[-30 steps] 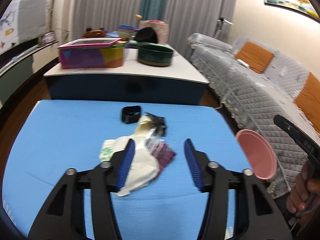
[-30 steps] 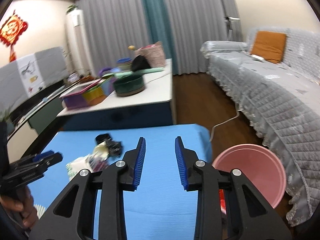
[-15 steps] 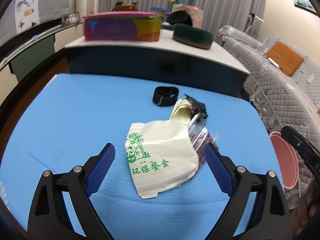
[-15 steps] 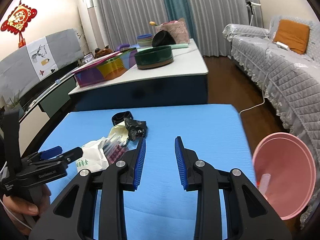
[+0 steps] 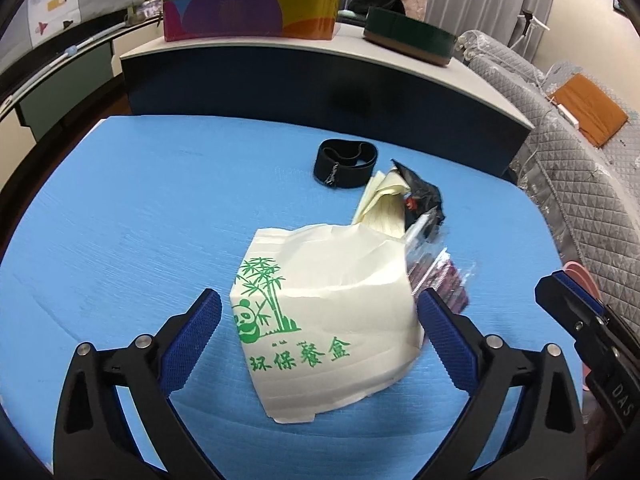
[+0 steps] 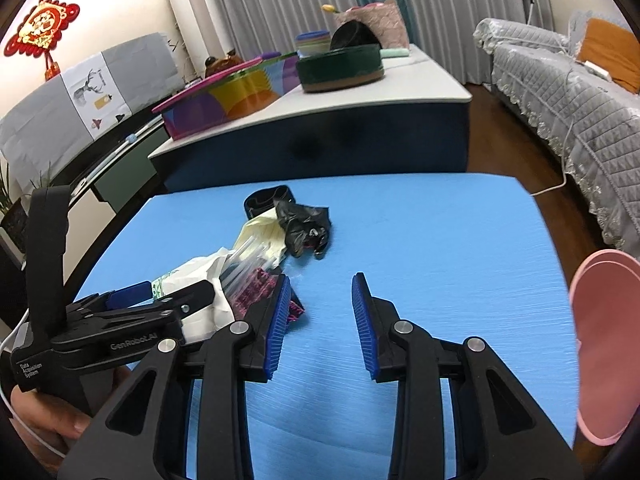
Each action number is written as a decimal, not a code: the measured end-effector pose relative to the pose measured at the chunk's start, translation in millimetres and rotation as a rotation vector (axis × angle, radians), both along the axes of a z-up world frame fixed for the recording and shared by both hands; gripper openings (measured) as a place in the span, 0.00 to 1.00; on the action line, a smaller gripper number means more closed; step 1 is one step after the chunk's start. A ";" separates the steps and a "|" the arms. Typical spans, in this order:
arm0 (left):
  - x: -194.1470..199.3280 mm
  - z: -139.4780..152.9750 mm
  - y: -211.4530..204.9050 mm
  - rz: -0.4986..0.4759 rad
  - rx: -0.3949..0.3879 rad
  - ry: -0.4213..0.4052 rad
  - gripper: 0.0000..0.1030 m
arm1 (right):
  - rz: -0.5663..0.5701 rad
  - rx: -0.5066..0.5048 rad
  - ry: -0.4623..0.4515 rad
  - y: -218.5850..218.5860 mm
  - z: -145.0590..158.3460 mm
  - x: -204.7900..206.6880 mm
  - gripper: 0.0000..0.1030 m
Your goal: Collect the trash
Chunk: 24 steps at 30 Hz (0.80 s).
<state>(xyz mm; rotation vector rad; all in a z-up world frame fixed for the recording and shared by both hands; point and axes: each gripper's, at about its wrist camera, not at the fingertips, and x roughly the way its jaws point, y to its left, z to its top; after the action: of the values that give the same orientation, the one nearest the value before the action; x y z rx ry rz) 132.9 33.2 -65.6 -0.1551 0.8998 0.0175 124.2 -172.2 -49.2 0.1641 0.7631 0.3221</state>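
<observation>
A heap of trash lies on the blue table. A cream paper lunch box with a green panda print lies flattened at the front. Behind it are a purple clear wrapper, yellow lined paper, a crumpled black bag and a black band. My left gripper is open wide, its fingers on either side of the lunch box, low over the table. My right gripper is open and empty over bare table, right of the heap. The pink bin stands at the table's right edge.
A low white-topped cabinet stands behind the table with a colourful box and a dark green round tin. A grey quilted sofa with an orange cushion runs along the right. A dark TV bench is at the left.
My left gripper opened wider and moved forward and down until its fingers straddle the lunch box. My right gripper moved closer over the table and opened a little.
</observation>
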 end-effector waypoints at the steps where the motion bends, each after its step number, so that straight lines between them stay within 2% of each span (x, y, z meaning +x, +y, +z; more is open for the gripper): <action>1: 0.9 -1.1 0.7 0.002 -0.003 0.002 0.92 | 0.005 0.004 0.004 1.9 -1.2 1.6 0.33; 4: 2.7 -1.6 3.5 0.007 -0.023 0.002 0.92 | 0.017 0.015 0.016 5.1 -4.1 6.2 0.34; 6: 2.1 -0.4 4.8 0.007 -0.030 0.000 0.83 | 0.024 0.026 0.026 7.8 -7.0 10.0 0.40; 10: 0.8 1.0 6.3 0.004 -0.028 0.000 0.82 | 0.039 0.048 0.053 13.3 -15.2 16.4 0.42; 11: 0.1 1.7 6.8 0.006 -0.025 -0.002 0.74 | 0.042 0.050 0.058 14.5 -17.0 17.8 0.42; 12: -0.2 2.7 7.7 0.010 -0.018 -0.002 0.57 | 0.047 0.051 0.065 16.8 -19.8 19.2 0.42; 14: 0.1 4.9 12.0 0.013 -0.034 0.002 0.56 | 0.054 0.051 0.073 20.0 -23.2 21.2 0.42; 19: -0.7 4.8 21.1 0.036 -0.059 0.010 0.57 | 0.066 0.055 0.093 26.7 -31.2 28.5 0.45; 21: -1.5 5.7 23.4 0.046 -0.060 0.005 0.75 | 0.065 0.059 0.096 27.5 -32.7 31.8 0.45; 24: -1.7 8.0 26.8 0.061 -0.077 -0.009 0.77 | 0.059 0.062 0.093 28.5 -33.1 37.8 0.45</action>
<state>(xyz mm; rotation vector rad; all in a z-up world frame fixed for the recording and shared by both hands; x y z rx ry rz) 131.3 60.0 -57.6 -0.2542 0.8866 0.0384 162.0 -143.7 -82.3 0.2162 0.8518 0.3969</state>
